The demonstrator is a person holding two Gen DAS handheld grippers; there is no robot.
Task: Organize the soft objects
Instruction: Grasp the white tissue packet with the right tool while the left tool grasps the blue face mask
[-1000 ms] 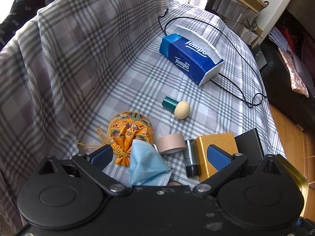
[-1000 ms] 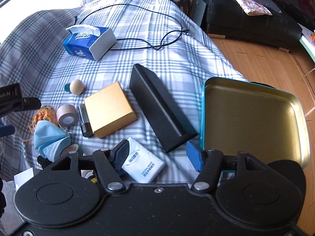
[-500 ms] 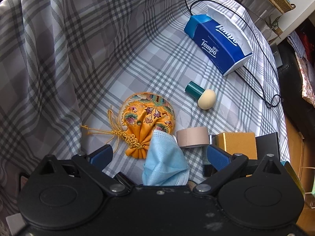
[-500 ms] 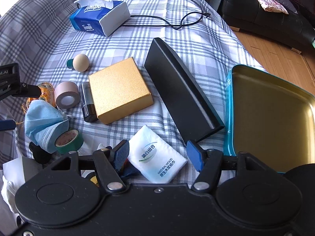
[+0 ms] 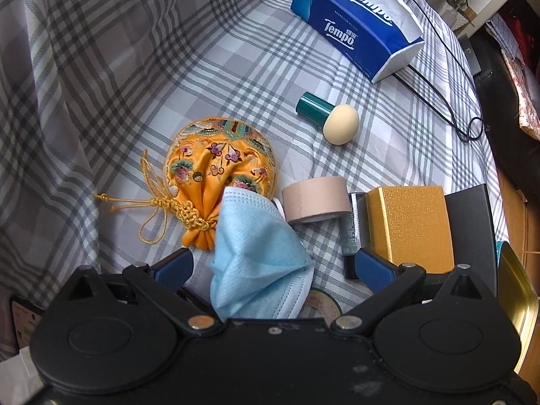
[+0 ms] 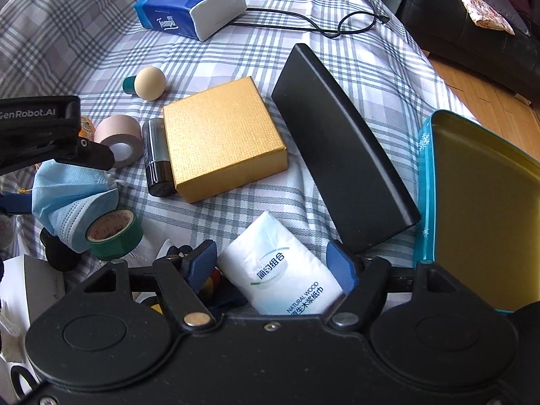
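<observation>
A crumpled blue face mask [image 5: 256,253] lies on the plaid cloth, between the fingers of my open left gripper [image 5: 273,266]; it also shows in the right wrist view [image 6: 72,199]. An orange embroidered pouch [image 5: 219,168] lies just beyond it. A white tissue pack [image 6: 283,266] lies between the fingers of my open right gripper [image 6: 271,265]. A blue Tempo tissue box [image 5: 357,23] sits at the far side, also in the right wrist view [image 6: 189,6]. My left gripper's body shows at the left in the right wrist view.
On the cloth lie a gold box [image 6: 222,138], a long black case [image 6: 341,141], a beige tape roll [image 5: 315,199], a green tape roll [image 6: 113,234], a beige sponge on a green handle [image 5: 339,123], a black cable [image 6: 310,23]. An open teal tin [image 6: 479,209] sits right.
Both grippers have moved forward and down. The mask now sits between my left fingers and the tissue pack between my right fingers. Both stay open.
</observation>
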